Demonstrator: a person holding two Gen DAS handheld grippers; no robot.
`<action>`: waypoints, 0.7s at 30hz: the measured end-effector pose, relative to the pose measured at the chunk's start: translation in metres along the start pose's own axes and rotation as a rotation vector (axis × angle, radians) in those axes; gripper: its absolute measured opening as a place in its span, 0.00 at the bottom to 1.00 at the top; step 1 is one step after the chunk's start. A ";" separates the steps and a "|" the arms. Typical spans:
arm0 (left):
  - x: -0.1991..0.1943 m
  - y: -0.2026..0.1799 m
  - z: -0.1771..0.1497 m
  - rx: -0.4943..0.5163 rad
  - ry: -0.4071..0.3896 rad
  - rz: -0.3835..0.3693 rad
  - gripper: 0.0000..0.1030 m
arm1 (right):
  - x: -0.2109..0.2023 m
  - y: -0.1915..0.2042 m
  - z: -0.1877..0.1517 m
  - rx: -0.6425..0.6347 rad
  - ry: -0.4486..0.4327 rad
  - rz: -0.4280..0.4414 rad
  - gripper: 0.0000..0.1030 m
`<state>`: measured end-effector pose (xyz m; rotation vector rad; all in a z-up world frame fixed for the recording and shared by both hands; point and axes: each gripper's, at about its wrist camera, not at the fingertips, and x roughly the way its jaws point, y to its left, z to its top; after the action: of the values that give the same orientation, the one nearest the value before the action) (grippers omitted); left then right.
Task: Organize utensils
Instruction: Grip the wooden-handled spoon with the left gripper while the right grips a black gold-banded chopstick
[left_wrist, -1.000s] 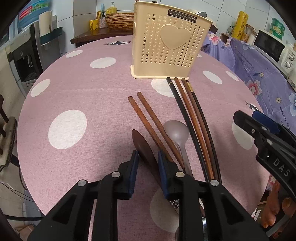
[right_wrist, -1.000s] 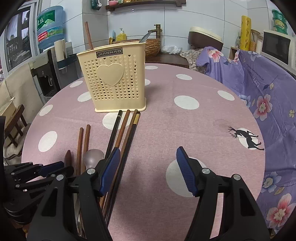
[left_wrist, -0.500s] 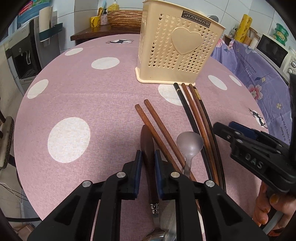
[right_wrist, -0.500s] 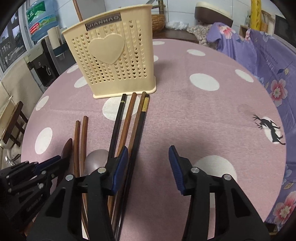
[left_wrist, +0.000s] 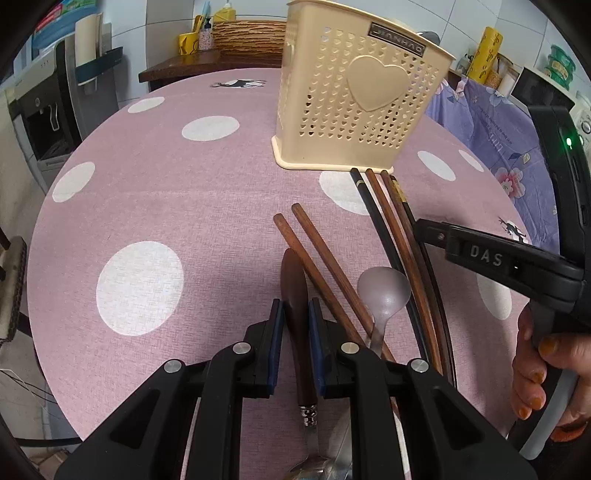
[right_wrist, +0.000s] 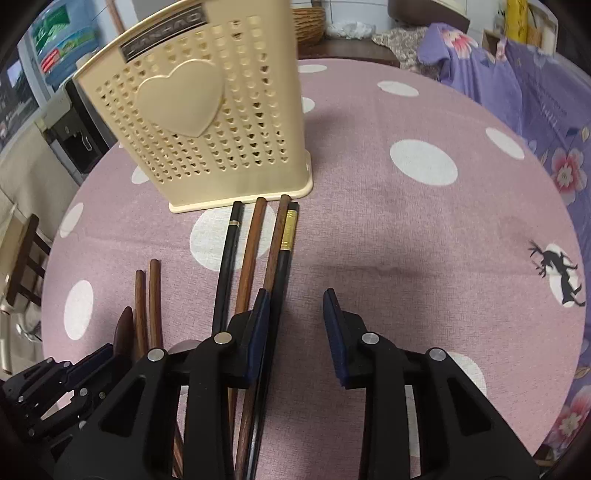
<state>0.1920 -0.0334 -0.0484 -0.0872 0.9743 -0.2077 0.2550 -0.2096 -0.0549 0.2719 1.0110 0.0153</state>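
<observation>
The left tool (left_wrist: 295, 325) is closed on the dark wooden handle (left_wrist: 295, 295) of a metal-ended utensil, its blue pads pressing both sides while the handle lies flat on the pink, white-dotted worktop (left_wrist: 166, 206). A second earlier the same pads stood apart to either side of it, so the grasp is newly made and the lift has apparently not begun. The right tool (right_wrist: 297, 325) has just been closing, narrowing from a wide spread to a moderate gap. Its left pad now lies against the gold-banded black chopstick (right_wrist: 286, 236), the outermost of four long chopsticks; nothing is yet pinched, and whether the stick sits inside the gap cannot be told. Compared with the earlier view, this tool has come forward and lower over the chopsticks, and the cream perforated utensil holder (right_wrist: 207, 122) looms larger. The holder stands upright just beyond the chopstick tips. Two shorter brown chopsticks (left_wrist: 317, 266) and a grey spoon (left_wrist: 384, 291) lie between the two tools. All visible loose utensils are outside the holder, so the task appears to be at an early stage.
</observation>
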 end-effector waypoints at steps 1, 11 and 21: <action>0.000 0.001 0.001 -0.002 0.001 0.005 0.15 | 0.000 0.000 0.000 -0.005 -0.003 -0.006 0.30; 0.007 -0.002 0.011 0.006 0.006 0.027 0.15 | 0.010 0.014 0.011 -0.023 -0.011 -0.080 0.30; 0.014 -0.005 0.023 0.015 0.026 0.023 0.25 | 0.018 0.019 0.019 -0.026 -0.031 -0.123 0.16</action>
<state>0.2180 -0.0420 -0.0463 -0.0597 0.9996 -0.1954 0.2824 -0.1928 -0.0559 0.1852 0.9949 -0.0871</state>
